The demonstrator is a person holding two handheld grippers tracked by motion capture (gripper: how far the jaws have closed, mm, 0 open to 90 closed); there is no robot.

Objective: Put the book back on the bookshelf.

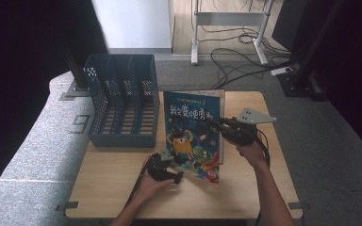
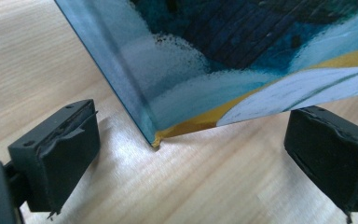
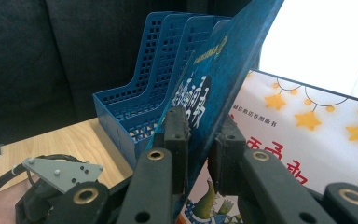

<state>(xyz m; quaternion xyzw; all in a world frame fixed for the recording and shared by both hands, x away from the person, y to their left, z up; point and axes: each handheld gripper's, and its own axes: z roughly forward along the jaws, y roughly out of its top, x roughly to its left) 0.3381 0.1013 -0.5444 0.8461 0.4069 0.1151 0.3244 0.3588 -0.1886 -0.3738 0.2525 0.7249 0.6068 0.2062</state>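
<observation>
I am working at a pale wooden bench [image 1: 113,188] seen from above, with a claw in each hand. My right claw [image 1: 206,120] reaches in from the right and is clamped on the cover of a blue picture book [image 1: 193,136]. In the right gripper view its two black jaws pinch the lifted cover between them, the cover rising tilted and edge-on, with a white page of yellow stars and red lettering [image 3: 307,135] lying open beneath it. On the cover I can make out white characters and a cartoon creature.

The book sits in the middle of the bench, just right of a blue slotted file rack [image 1: 122,99], which stands upright at the bench's far left with its open slots facing up. The book's left edge is close beside the rack's right wall; I cannot tell whether they touch.

My left claw [image 1: 167,165] is low on the bench at the book's near left corner. In the left gripper view its jaws stand wide apart, gripping nothing, with the worn corner of the book [image 2: 157,139] between them just above the wood and clear of both pads [image 2: 70,149].

Beyond the bench lie grey flooring and loose cables [image 1: 235,61].
</observation>
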